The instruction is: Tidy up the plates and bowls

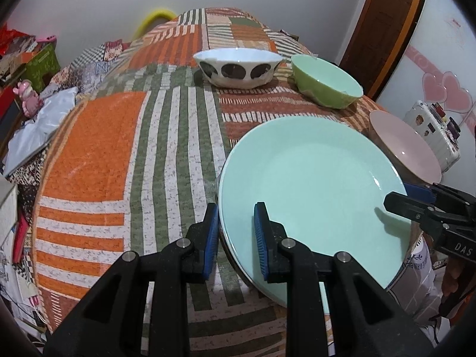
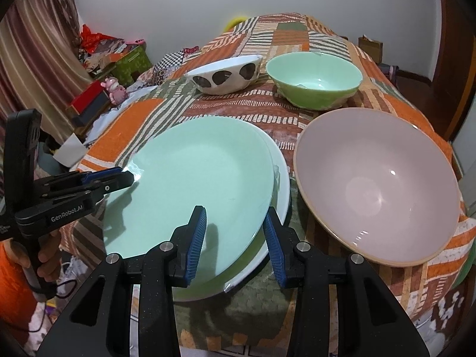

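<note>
Mint plate [image 2: 190, 178] clamped at opposite rims by left tool [image 1: 235, 232] and right tool [image 2: 235, 238], apparently lifted over white plate [image 2: 281, 196]; pink bowl [image 2: 377, 184] beside.

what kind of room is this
Probably a bedroom or spare room at home, not a kitchen. The dishes sit on a patchwork cover that looks like bedding, a curtain hangs at one side, and boxes and a pink figurine clutter the floor beside it.
</note>
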